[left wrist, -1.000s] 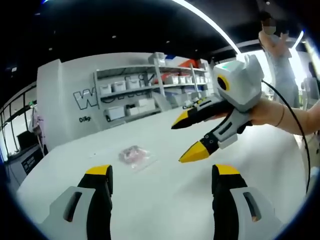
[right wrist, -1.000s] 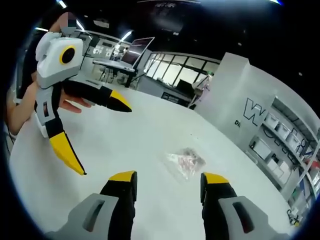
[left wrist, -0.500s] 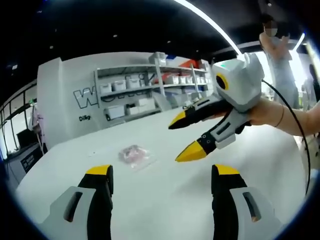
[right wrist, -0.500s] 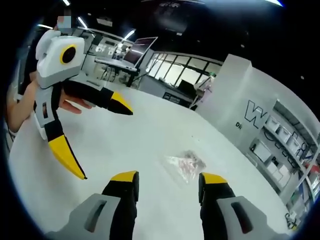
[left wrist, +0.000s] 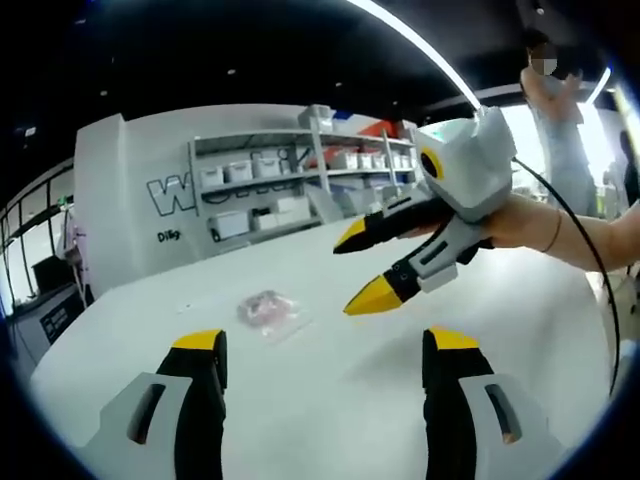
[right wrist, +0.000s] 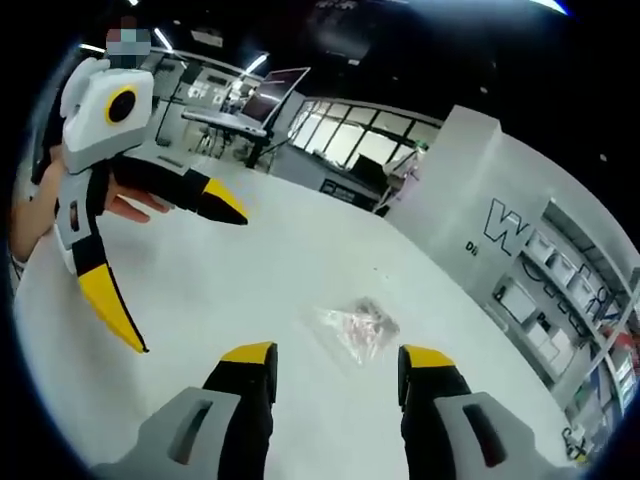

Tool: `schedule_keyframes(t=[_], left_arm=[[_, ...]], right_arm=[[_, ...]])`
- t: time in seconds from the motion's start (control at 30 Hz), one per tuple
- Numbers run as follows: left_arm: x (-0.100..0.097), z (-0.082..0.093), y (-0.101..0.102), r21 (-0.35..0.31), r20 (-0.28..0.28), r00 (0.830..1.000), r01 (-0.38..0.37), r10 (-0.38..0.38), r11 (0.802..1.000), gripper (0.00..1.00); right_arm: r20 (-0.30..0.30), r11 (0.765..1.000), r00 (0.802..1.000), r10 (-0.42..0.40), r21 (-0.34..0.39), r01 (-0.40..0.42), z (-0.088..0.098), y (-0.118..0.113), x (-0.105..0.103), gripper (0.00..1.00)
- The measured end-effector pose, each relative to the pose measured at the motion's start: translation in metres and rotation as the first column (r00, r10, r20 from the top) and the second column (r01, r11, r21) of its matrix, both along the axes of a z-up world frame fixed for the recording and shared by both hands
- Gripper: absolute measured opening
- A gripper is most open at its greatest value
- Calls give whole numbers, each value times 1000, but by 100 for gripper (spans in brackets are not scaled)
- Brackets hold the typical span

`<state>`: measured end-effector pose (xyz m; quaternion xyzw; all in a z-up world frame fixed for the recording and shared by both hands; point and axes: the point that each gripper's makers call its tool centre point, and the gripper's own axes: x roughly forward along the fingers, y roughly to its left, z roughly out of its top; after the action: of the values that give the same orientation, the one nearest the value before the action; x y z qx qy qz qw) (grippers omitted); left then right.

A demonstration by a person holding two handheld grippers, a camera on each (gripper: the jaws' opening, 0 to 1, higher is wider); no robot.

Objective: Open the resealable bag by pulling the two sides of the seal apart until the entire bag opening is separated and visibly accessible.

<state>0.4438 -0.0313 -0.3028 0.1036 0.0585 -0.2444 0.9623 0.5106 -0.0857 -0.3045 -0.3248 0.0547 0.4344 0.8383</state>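
Stretching wide and white in both views, the worktop (left wrist: pixel 330 370) bare on every side of the bag, with broad open room between the bag and the near rim and between the bag and both grippers. Beyond the far edge in the left gripper view, a white wall with shelves (left wrist: pixel 300 190) of boxes; in the right gripper view, windows and a desk with a laptop (right wrist: pixel 272 95) well behind.

Held above the worktop by a hand (left wrist: pixel 515 220) coming in from the right of the left gripper view, the right gripper (left wrist: pixel 355 265), tilted down and toward the bag, jaws spread wide, nothing between them. In the right gripper view, the left gripper (right wrist: pixel 170 270) gripped by a hand (right wrist: pixel 130 205) at the left, one jaw pointing down at the worktop and the other out level, likewise gaping and empty.

Lying flat on the worktop, the small clear bag (left wrist: pixel 268 310) with pinkish contents, just ahead of the right gripper's own jaws (right wrist: pixel 355 328), touched by neither gripper, seal state too small to tell.
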Motion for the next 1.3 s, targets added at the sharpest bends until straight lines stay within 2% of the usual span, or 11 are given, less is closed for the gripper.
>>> schedule_keyframes(t=[0.33, 0.43, 0.47, 0.57, 1.3], left_arm=[[0, 0, -1, -4, -1, 1000, 9, -9, 1000, 80], [0, 0, -2, -2, 1, 1000, 7, -7, 1000, 80], [0, 1, -2, -3, 1, 1000, 9, -9, 1000, 80], [0, 2, -2, -6, 5, 1000, 14, -14, 1000, 80], [1, 3, -4, -7, 4, 1000, 17, -17, 1000, 80]], right_arm=[[-6, 1000, 1000, 5, -7, -5, -4, 3, 5, 44], [-12, 1000, 1000, -2, 5, 2, -4, 4, 7, 38], [-23, 1000, 1000, -1, 26, 1, -3, 6, 7, 37], [-35, 1000, 999, -6, 28, 7, -5, 7, 9, 36], [-18, 1000, 1000, -11, -3, 10, -11, 9, 19, 34]])
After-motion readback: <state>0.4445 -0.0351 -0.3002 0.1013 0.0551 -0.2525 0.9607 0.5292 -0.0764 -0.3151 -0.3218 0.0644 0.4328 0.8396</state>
